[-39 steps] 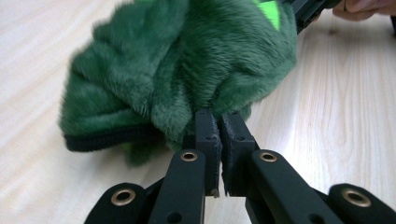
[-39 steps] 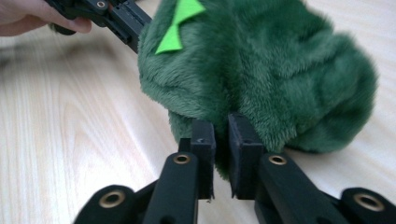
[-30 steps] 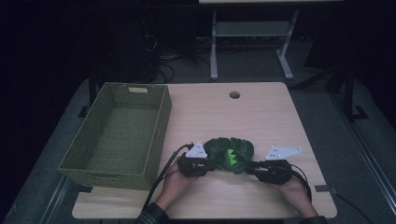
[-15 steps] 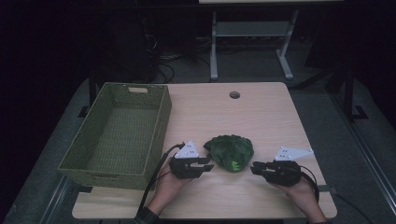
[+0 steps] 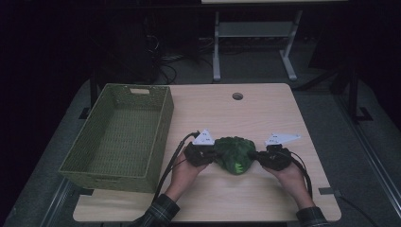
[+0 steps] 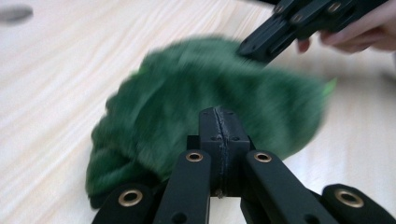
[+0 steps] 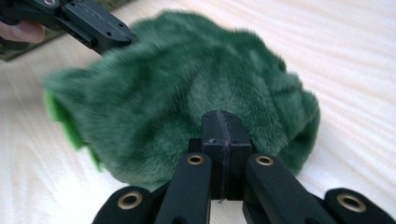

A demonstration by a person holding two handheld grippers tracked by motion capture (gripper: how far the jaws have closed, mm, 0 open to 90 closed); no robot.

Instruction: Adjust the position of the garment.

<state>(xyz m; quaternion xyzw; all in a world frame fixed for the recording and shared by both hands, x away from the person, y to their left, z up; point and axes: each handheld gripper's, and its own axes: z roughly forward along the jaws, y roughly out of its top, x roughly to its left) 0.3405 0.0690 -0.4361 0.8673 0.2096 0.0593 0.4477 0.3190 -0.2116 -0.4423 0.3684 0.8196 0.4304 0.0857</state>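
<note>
Just fuzzy dark-green plush toy (image 5: 234,152)

A dark green furry plush toy (image 5: 235,152) with bright green trim lies near the table's front edge.

This looks like a lab or work room. It is dark, with a grey floor, loose cables (image 5: 165,71) on the far floor, a metal stand (image 5: 255,52), and one plain wooden table (image 5: 265,113).
</note>
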